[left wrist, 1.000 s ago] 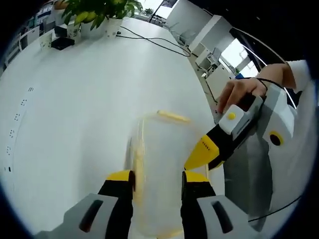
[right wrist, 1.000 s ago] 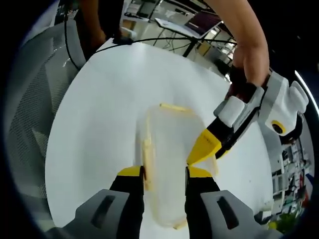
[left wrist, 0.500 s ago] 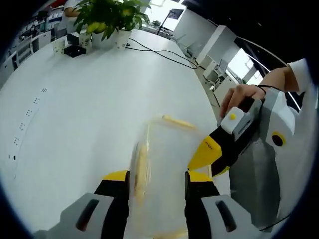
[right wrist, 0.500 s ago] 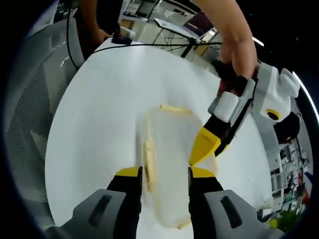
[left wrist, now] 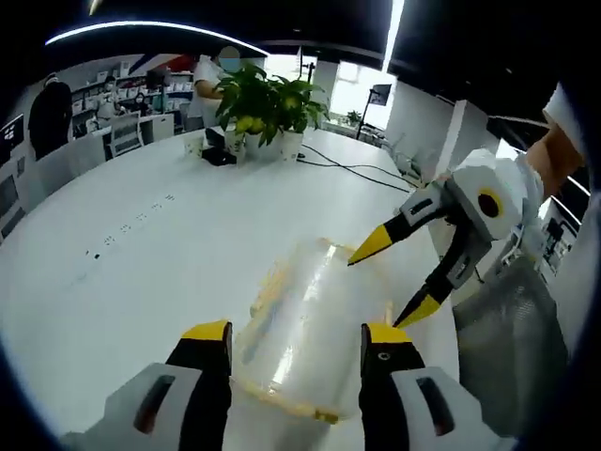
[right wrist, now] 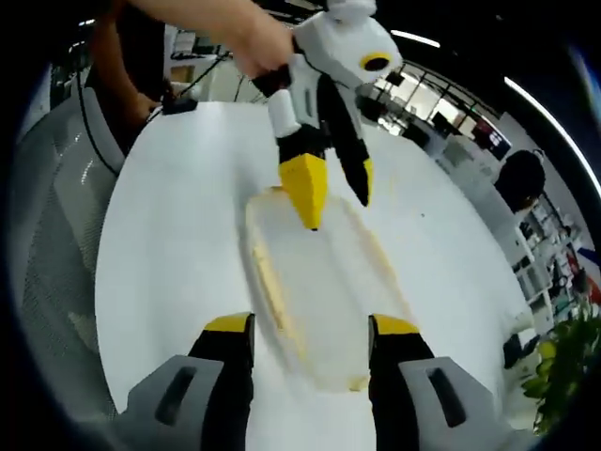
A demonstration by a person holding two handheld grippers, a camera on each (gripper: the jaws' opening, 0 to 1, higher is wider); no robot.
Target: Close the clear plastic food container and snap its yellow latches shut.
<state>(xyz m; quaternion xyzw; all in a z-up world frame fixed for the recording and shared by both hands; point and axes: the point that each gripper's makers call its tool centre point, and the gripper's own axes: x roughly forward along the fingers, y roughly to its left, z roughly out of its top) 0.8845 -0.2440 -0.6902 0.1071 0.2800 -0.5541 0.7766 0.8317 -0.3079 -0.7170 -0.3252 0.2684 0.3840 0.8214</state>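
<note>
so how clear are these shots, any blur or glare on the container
Left gripper view: the container is smeared by motion blur, with white glare streaks on its lid; the plants behind look sharper. Right gripper view: the container is soft too, its yellow latches blurred, and the other tool over it is blurred. Both views bend strongly at the edges.

1 clear container (left wrist: 300, 329) lies on 1 white counter (left wrist: 141, 254). 2 tongs: left (left wrist: 296, 335), right (right wrist: 309, 329). 2 potted plants (left wrist: 268, 99) stand together. 1 chair (left wrist: 124, 136).
</note>
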